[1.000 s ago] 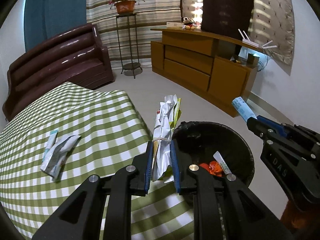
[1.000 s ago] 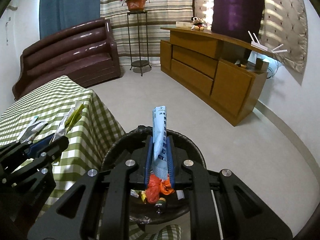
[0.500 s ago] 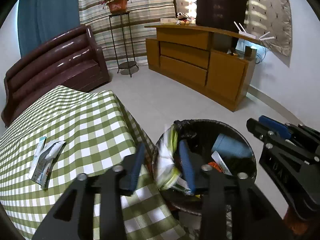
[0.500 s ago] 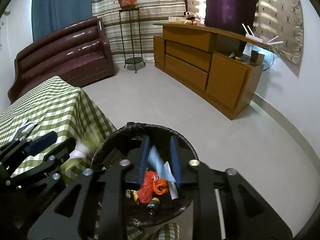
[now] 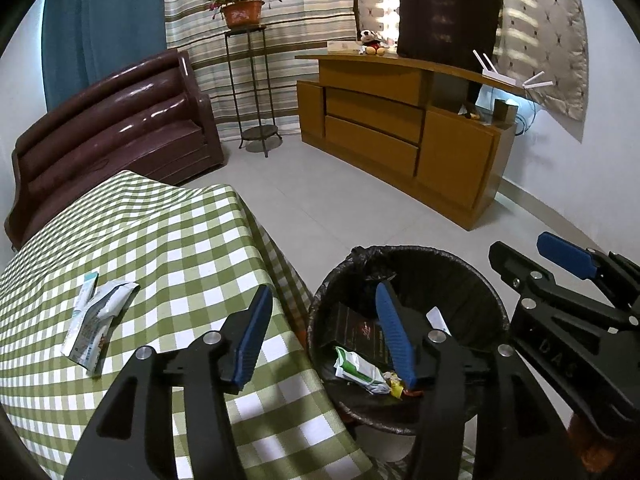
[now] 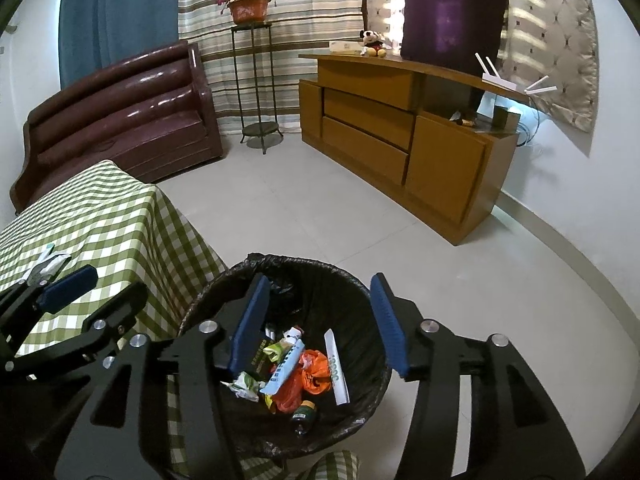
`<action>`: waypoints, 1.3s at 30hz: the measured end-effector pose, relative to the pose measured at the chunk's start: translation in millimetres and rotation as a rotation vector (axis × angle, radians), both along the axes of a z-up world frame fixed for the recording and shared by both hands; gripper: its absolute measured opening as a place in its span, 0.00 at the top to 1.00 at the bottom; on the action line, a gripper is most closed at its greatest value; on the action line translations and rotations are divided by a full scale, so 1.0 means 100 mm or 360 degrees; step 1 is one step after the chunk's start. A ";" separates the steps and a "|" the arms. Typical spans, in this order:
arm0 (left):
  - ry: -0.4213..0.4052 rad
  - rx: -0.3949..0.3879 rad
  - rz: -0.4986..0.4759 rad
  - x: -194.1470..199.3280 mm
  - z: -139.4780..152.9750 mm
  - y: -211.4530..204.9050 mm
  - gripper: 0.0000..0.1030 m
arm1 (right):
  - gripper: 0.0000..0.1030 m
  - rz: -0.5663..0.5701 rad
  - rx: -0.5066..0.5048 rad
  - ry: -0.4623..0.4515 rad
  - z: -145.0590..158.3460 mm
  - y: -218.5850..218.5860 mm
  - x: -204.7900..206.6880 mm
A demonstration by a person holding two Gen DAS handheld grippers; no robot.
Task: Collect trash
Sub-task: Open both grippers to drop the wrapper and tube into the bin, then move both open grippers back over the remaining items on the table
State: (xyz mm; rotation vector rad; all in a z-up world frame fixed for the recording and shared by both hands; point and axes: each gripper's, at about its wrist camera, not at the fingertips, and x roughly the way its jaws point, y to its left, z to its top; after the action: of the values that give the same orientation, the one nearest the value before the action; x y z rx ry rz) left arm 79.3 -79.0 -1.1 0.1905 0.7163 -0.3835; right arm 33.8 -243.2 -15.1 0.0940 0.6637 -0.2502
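The trash sits mostly in the black-lined bin (image 6: 362, 292) on the floor just beside the counter's corner. From the right wrist view its contents are a crumpled orange bag (image 6: 308, 376), a blue-and-white tube wrapper (image 6: 285, 367) lying across it, a long white strip with green print (image 6: 335, 368) leaning on the liner's right side, a white-and-green crumpled wrapper (image 6: 244, 385), a dark box (image 6: 260, 356) and a small dark bottle (image 6: 303, 410) at the bottom. In the left wrist view the same crumpled wrapper (image 5: 360, 370) lies on the dark box (image 5: 354, 330) inside the bin (image 5: 472, 276).

More trash is on the counter (image 5: 168, 240), which wears a green-and-white check cloth: a flattened white packet (image 5: 98, 326) with a thin pale tube just beside it, well apart from the bin.

The left gripper (image 5: 326, 340) is spread wide with nothing between its blue pads, one finger over the cloth and the other over the bin's opening. The right gripper (image 6: 320, 324) is likewise wide open and empty, both fingers above the bin; it also shows at the right edge of the left view (image 5: 532, 256).

Farther off stand a dark brown sofa (image 5: 112, 136), a metal stand carrying a potted plant (image 5: 242, 10), and a long wooden sideboard (image 5: 400, 140) against curtained windows
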 end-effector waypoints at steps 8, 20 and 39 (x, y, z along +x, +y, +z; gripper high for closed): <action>-0.0023 -0.0019 0.0024 -0.02 0.08 0.10 0.45 | 0.41 -0.0003 0.0011 -0.0006 0.02 0.01 -0.01; -0.0070 -0.0027 0.0140 -0.11 0.22 0.57 0.39 | 0.26 0.0081 -0.0032 -0.0021 0.09 0.39 0.01; -0.0100 -0.0005 0.0581 -0.13 0.32 2.02 0.36 | 0.23 0.0465 0.0003 0.0009 0.24 1.70 0.35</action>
State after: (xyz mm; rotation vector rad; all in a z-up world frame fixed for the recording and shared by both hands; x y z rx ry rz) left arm 65.8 123.3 30.6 0.0654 0.6725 -0.0300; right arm 68.7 -73.1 8.4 -0.0025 0.6746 0.0313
